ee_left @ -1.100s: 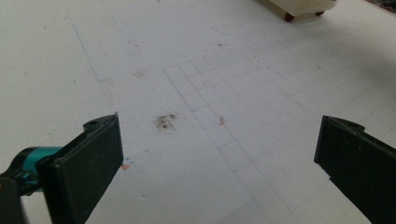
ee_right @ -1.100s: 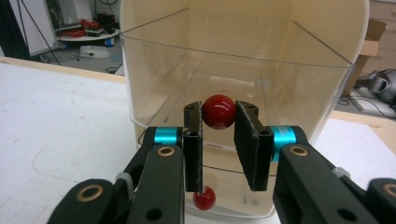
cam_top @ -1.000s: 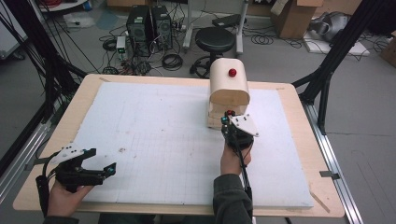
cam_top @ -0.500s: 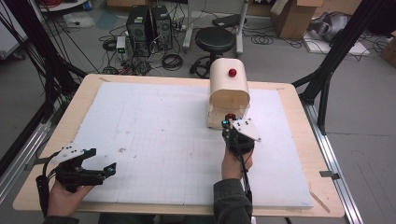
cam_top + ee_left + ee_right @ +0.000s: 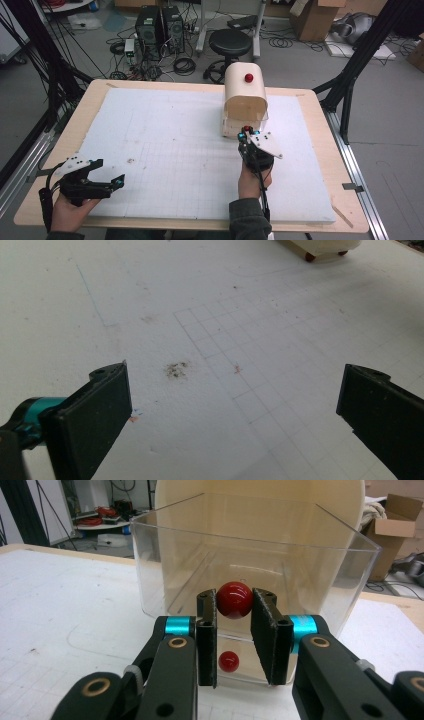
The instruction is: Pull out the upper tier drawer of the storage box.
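**White foam board, 1 box, 2 grippers**

White gridded foam board [image 5: 175, 150] covers the wooden table [image 5: 320, 125]; cables, 1 stool and cardboard boxes crowd the floor at the top of the high view. Right of centre stands 1 cream box [image 5: 245, 97] with a clear drawer [image 5: 345, 565] pulled toward the lower edge. 3 red knobs show: 1 on the box top [image 5: 248, 77], 1 large knob [image 5: 234, 599] on the drawer front, 1 smaller [image 5: 229, 661] beneath it. The right gripper [image 5: 235, 611] pinches the large knob, forearm rising from the bottom edge. Against the earlier frames it sits slightly lower in the picture. At lower left the left gripper [image 5: 107, 182], jaws spread, hovers level over bare board, unmoved.
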Tool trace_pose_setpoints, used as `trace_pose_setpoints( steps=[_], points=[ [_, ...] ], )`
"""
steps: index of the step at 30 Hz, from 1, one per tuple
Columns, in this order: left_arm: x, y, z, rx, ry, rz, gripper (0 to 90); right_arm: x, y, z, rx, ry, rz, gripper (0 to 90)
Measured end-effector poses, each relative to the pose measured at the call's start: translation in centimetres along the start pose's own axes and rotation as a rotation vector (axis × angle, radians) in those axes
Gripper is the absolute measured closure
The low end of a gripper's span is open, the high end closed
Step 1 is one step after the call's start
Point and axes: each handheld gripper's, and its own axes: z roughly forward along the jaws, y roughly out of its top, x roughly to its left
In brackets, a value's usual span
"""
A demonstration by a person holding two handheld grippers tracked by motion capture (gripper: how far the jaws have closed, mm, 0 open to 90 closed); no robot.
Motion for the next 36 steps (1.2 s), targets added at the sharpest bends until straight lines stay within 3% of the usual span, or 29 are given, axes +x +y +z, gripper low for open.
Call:
trace_pose_setpoints(
  steps=[19, 36],
  points=[
    [0.0, 0.1, 0.0, -0.003, 0.001, 0.001, 1.8, 0.3, -0.6, -1.8, -0.012, 0.011, 0.005, 73.4],
    [-0.1, 0.1, 0.0, -0.001, 0.002, 0.007, 1.8, 0.4, -0.8, -2.3, -0.018, 0.011, 0.003, 73.4]
  ],
)
